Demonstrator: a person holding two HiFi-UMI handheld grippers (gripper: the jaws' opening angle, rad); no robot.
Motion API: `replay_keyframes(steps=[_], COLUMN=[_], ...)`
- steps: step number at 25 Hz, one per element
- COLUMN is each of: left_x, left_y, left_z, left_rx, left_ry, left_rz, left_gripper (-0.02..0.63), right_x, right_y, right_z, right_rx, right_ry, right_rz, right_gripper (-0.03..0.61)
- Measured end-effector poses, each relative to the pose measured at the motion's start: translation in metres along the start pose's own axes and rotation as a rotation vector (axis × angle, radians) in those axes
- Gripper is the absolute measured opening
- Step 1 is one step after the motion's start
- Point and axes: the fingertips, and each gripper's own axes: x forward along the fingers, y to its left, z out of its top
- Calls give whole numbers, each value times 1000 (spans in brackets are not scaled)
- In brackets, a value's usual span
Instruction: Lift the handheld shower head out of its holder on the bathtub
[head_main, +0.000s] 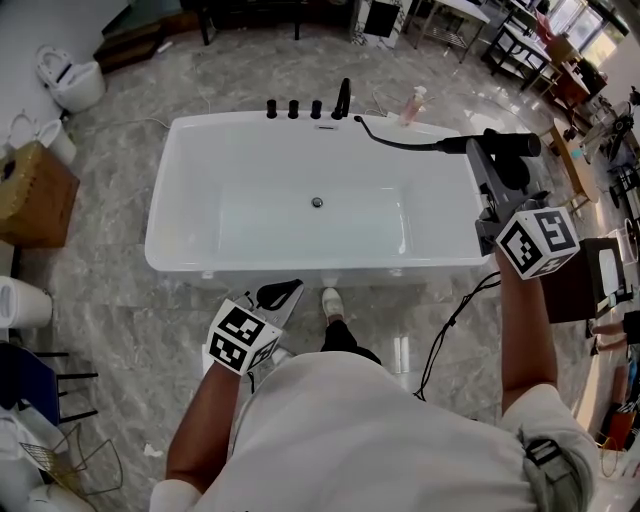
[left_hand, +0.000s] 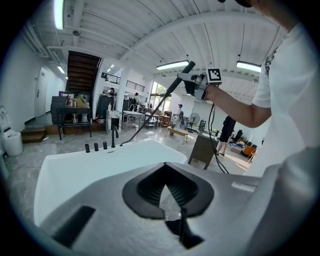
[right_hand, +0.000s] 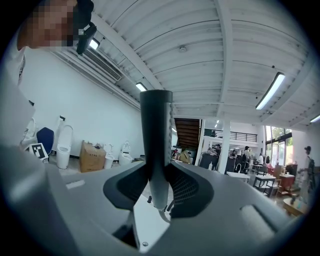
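My right gripper (head_main: 487, 165) clamps the shower head (head_main: 520, 144) mid-handle, raised clear over the bathtub's (head_main: 160, 250) right end: probably light, stiff and slick, tugged by the springy hose (head_main: 400, 142), while my left gripper (head_main: 280, 293) hangs closed and empty.

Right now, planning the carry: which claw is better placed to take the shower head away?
Right, I'd say. The right claw is clamped on the shower head, raised by the bathtub; the left claw is shut and empty.
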Motion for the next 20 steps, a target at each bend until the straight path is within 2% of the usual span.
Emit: replay_keyframes(steps=[7,20], left_x=[-4,-3], left_y=[2,-2], left_z=[0,2], left_rx=[-23,-15], left_ry=[-9,-5], left_rz=[-4,-7], left_gripper=[6,6], right_x=[-1,-4], right_y=[-2,-3], right_z=[0,-4], right_rx=[3,15], right_ry=[1,1], right_rz=[-8,-12], right_gripper=[146,146])
